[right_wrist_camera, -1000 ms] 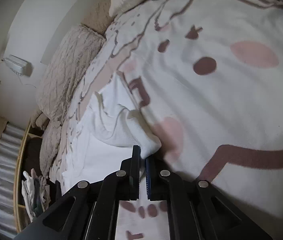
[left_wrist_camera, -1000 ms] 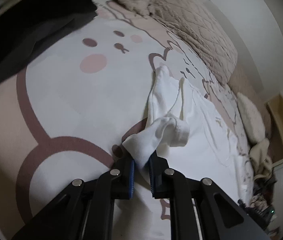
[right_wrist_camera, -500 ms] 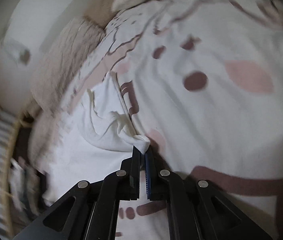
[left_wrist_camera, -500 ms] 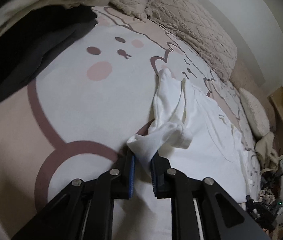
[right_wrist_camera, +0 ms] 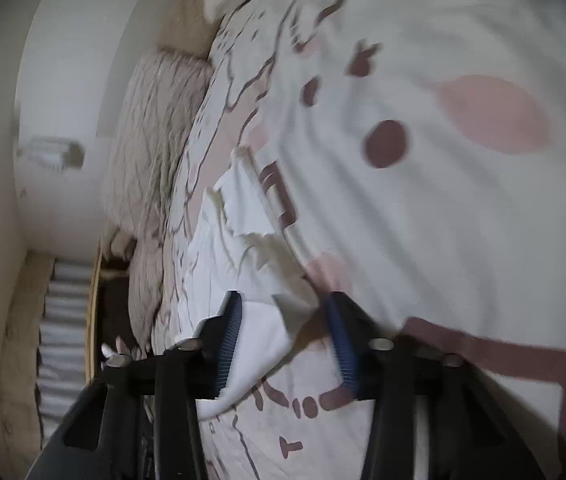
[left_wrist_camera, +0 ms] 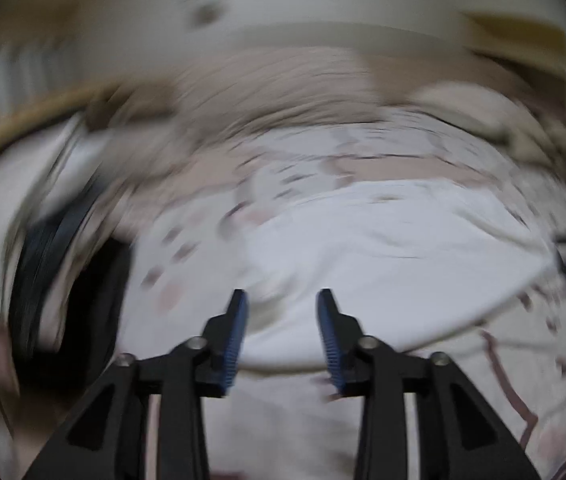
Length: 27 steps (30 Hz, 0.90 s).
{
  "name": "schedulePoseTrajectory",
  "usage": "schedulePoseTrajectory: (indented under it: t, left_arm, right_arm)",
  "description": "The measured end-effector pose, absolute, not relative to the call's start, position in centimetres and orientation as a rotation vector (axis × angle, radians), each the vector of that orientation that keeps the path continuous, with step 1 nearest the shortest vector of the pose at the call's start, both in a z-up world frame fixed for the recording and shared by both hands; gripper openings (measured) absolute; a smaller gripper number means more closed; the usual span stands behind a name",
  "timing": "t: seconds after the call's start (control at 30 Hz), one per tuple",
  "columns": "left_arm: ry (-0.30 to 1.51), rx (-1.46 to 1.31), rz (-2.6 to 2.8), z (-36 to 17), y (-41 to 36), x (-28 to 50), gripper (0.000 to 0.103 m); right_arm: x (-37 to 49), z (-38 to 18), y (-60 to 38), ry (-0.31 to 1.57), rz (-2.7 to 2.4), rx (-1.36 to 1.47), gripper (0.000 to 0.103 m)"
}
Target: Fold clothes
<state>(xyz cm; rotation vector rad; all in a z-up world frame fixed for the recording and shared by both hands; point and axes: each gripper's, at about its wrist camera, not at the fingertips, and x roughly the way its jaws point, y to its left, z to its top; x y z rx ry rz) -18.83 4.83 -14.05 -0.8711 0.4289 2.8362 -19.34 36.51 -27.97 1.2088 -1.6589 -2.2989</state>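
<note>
Open bedspread (right_wrist_camera: 463, 220) right of pillows (right_wrist_camera: 151, 148).

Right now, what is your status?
Left gripper just opened, empty. Right gripper open, shirt corner between its jaws. Nothing seen in the way.

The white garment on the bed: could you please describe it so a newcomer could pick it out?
Start from the bed cover printed with a cartoon face in pink and brown. Toward its left edge in the right wrist view, near the beige quilted pillow, lies the white garment, one corner between the right gripper's parted fingers. It alone is plain, unprinted and crumpled.
</note>
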Motion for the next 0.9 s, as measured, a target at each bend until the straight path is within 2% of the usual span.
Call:
schedulePoseTrajectory:
  t: [0.13,0.23,0.43,0.67,0.73,0.77,0.8,0.9]
  left_arm:
    - [0.821,-0.59,2.63,-15.3,13.5,-16.7,0.052]
    - [1.015,-0.445,2.499,-16.7,18.8,-15.8,0.052]
    - [1.101,-0.387,2.398,-18.3,26.0,-16.5,0.052]
    - [1.058,-0.462,2.379,-18.8,30.1,-18.9,0.051]
    - [1.024,-0.493,2.374,-18.9,30.4,-19.7,0.037]
    - [1.01,-0.513,2.368,-19.0,30.5,-20.1,0.02]
    - [0.99,-0.533,2.363,-19.1,30.6,-20.5,0.009]
    - [0.895,-0.579,2.373,-18.9,30.2,-21.7,0.005]
  right_arm:
    - [-20.3,-27.0,36.8,-1.604,-2.277,1.277,0.008]
    - [-20.6,-26.2,37.1,-1.593,-2.237,1.3,0.008]
    - [-21.4,-25.0,37.4,-1.588,-2.133,1.294,0.008]
    - [-22.1,-24.4,37.0,-1.596,-1.993,1.268,0.008]
    - [-22.3,-24.1,36.8,-1.583,-1.967,1.27,0.008]
    - [-22.4,-24.0,36.8,-1.571,-1.965,1.275,0.008]
    - [-22.5,-23.9,36.8,-1.559,-1.963,1.281,0.008]
    - [-22.8,-23.4,36.9,-1.504,-1.991,1.307,0.008]
